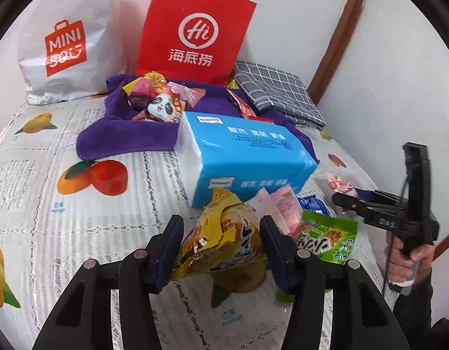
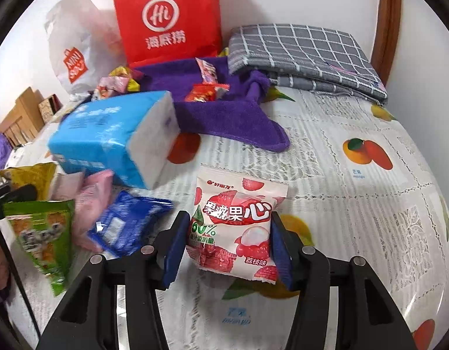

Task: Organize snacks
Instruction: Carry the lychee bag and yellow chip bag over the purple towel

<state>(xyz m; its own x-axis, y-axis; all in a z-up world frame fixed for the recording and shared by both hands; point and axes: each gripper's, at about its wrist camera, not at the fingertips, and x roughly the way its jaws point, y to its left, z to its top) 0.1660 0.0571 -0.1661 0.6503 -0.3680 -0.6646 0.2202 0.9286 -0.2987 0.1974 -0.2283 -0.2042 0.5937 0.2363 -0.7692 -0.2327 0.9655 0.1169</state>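
- left wrist: left hand-held gripper (image 1: 221, 250) clamped on yellow snack bag (image 1: 221, 242), lifted off the tabletop (image 1: 49, 198) from the pile beside the tissue pack (image 1: 242, 157), likely for sorting
- right wrist: right hand-held gripper (image 2: 229, 248) pinching lychee gummy pouch (image 2: 236, 227) by its sides, label facing up

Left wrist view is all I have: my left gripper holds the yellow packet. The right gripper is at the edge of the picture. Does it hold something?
Observer: Yes. The right gripper is clamped on both sides of a white and pink lychee candy packet.
Operator: Is there free space near that packet?
Observer: To the packet's right the tablecloth is bare as far as the folded grey checked cloth.
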